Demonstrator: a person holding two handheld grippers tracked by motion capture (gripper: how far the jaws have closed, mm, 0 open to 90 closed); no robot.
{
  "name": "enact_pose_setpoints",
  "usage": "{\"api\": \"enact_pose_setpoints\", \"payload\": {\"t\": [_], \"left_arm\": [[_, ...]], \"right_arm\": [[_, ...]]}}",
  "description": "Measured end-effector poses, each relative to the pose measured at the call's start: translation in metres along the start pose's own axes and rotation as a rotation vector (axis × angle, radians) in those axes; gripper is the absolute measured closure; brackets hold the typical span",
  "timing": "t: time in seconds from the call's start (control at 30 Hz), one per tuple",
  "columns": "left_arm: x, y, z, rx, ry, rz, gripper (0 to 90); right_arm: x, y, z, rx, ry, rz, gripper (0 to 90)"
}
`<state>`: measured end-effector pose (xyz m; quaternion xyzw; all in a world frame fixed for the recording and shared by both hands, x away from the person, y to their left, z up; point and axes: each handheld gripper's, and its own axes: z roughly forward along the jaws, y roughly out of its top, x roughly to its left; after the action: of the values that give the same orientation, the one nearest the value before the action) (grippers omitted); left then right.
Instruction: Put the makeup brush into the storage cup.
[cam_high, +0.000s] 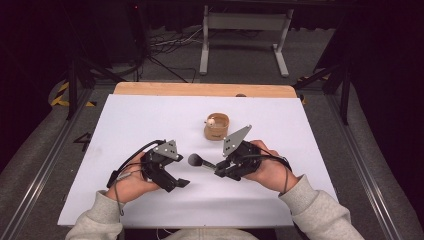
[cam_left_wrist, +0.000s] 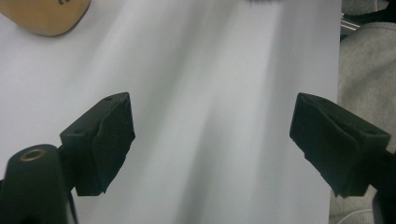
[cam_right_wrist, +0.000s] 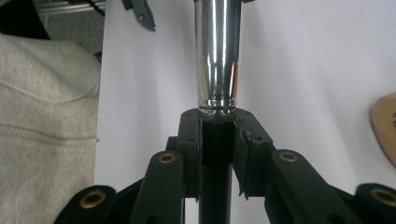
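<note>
Brush: While the right hand-held gripper clamps its handle, we see the makeup brush held just above the white counter, between the two hands.
Grip: we read the jaws as clenched on the dark handle just behind the chrome ferrule, likely so the head stays steady and free.
Long axis: we judge it runs nearly level, along the right jaws, slanting across the counter.
Pointing: the dark bristle head points toward the left hand-held gripper.
Left hand-held gripper: its jaws stand wide apart with nothing between them; we take it as released, seemingly leaving the brush to the right.
Wooden cup: it stands upright beyond the brush, near but apart, something small and pale at its rim.
</note>
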<state>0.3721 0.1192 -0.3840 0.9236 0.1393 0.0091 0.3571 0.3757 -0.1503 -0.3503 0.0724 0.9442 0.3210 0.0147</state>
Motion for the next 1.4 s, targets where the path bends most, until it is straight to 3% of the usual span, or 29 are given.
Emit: {"api": "enact_pose_setpoints", "payload": {"t": [0.17,0.47,0.9,0.93,1.4], "left_arm": [[0.001,-0.004,-0.004,-0.027,0.01,-0.027,12.8],[0.003,-0.007,-0.006,-0.052,0.017,-0.044,12.4],[0.005,-0.009,-0.006,-0.072,0.021,-0.049,12.4],[0.006,-0.009,-0.007,-0.074,0.022,-0.052,12.4],[0.008,-0.011,-0.006,-0.088,0.03,-0.061,11.8]], "right_arm": [[-0.006,0.0,-0.009,-0.094,-0.039,0.025,74.5],[-0.015,0.001,-0.019,-0.211,-0.106,0.065,74.6],[-0.031,-0.001,-0.023,-0.35,-0.194,0.14,74.6],[-0.035,-0.001,-0.024,-0.381,-0.212,0.159,74.5],[-0.055,-0.011,-0.026,-0.514,-0.348,0.246,74.6]]}}
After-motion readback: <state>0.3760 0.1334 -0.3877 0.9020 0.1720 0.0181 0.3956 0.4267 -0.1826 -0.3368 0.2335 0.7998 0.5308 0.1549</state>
